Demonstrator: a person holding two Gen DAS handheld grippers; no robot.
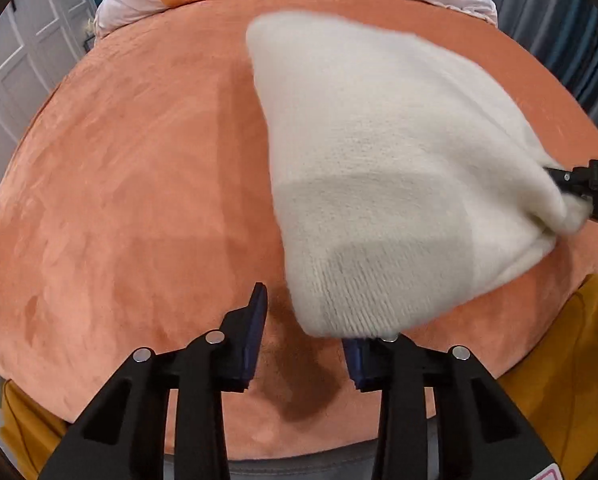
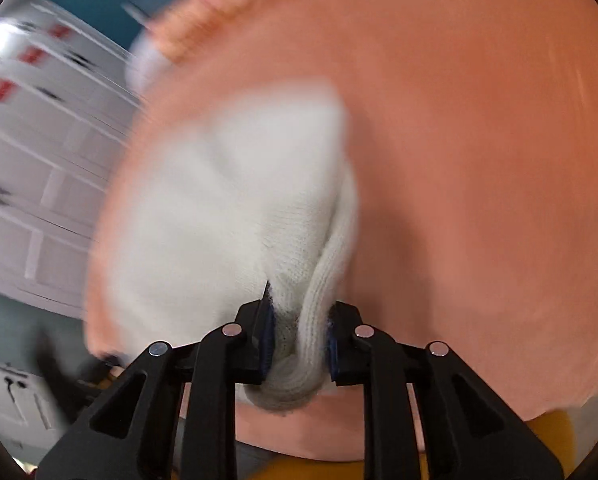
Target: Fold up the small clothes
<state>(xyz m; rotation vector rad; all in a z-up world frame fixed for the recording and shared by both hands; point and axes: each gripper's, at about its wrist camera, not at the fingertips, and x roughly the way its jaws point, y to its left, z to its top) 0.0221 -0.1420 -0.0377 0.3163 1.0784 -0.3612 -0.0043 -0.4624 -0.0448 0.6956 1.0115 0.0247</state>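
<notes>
One knit hat [image 1: 379, 168] | right tongs [image 2: 299, 340] pinching | left tongs [image 1: 303, 344] parted

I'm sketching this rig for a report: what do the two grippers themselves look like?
Both match: the left gripper and right gripper have matte black angular plastic linkages with triangular cut-outs, silver round pins at the joints and dark blue finger pads. No cables or sleeves show.
</notes>
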